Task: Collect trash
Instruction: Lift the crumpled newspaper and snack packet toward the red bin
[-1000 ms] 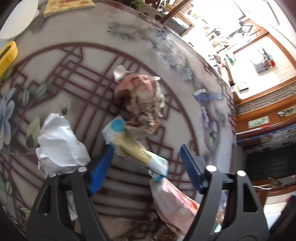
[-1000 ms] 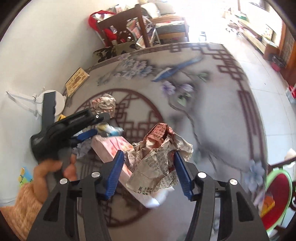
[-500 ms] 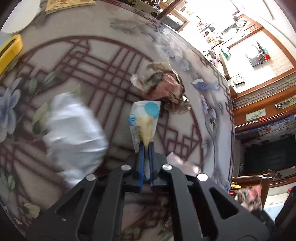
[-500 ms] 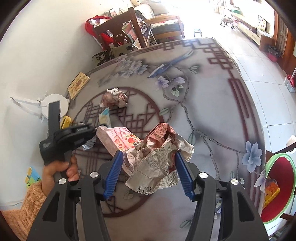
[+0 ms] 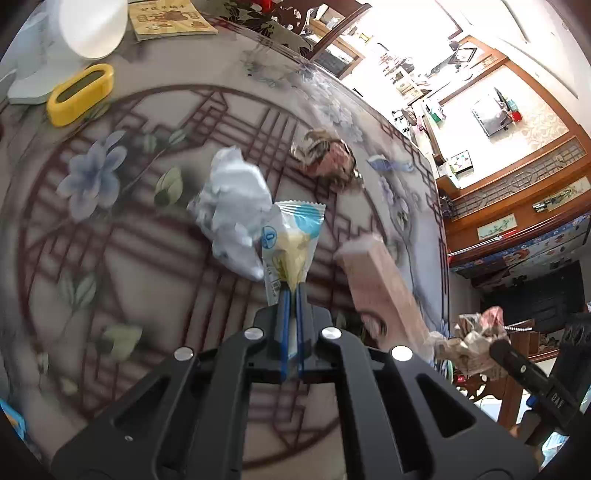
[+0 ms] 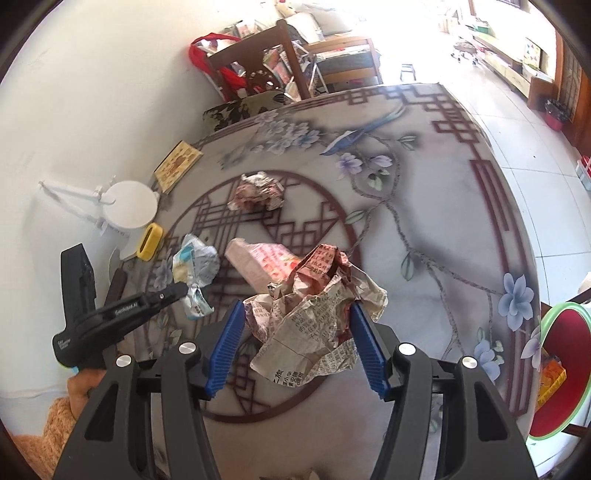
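Left wrist view: your left gripper (image 5: pixel 291 291) pinches the snack wrapper (image 5: pixel 291 240) tight at its tail, lifted off the table (image 5: pixel 110 258). At ten o'clock of it sits a white paper wad (image 5: pixel 232 199). Your right gripper (image 6: pixel 297 332) clamps crumpled newspaper (image 6: pixel 314 314); another crumpled wad (image 6: pixel 256 192) lies at eleven o'clock.

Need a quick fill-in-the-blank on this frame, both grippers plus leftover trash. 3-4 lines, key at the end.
1. The left gripper is shut on a snack ____.
2. The right gripper grips crumpled ____.
3. The pink box lies on the ____.
4. The yellow case sits beside a ____ round base.

Missing words: wrapper; newspaper; table; white
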`<state>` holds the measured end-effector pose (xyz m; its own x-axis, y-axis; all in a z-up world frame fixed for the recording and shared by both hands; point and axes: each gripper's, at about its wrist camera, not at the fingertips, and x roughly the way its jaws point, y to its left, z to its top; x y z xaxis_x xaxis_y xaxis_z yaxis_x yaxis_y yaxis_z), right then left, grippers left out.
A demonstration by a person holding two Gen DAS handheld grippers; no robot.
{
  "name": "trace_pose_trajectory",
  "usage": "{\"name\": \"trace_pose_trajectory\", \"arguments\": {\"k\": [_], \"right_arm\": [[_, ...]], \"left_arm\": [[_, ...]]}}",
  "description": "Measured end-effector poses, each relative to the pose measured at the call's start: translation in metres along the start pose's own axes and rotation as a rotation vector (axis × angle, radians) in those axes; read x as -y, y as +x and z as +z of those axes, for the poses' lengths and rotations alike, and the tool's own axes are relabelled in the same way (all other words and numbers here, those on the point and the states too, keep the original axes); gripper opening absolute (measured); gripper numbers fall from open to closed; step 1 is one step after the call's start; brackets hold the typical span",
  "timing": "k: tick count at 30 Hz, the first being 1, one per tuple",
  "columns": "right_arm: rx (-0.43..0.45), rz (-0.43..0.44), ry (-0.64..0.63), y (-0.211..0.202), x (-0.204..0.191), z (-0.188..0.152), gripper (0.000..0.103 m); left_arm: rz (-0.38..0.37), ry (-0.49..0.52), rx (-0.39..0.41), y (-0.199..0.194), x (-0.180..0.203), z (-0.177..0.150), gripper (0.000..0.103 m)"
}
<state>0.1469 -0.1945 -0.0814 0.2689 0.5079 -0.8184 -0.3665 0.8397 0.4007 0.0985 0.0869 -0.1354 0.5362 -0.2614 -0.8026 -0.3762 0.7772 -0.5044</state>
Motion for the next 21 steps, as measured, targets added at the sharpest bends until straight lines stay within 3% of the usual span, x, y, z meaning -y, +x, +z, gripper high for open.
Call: {"name": "trace_pose_trajectory", "arguments": {"k": [10,21], "right_arm": [[0.015,0.025,-0.081,-0.021,-0.033,-0.037,0.057],[0.076,0.007,-0.010,-0.058,-0.012,-0.069,0.058]], "left_arm": [[-0.011,0.039,-0.025,-0.021,0.012,-0.053,0.003],[-0.044,0.151,-0.035,-0.032,0.055,-0.082,0.003]]}}
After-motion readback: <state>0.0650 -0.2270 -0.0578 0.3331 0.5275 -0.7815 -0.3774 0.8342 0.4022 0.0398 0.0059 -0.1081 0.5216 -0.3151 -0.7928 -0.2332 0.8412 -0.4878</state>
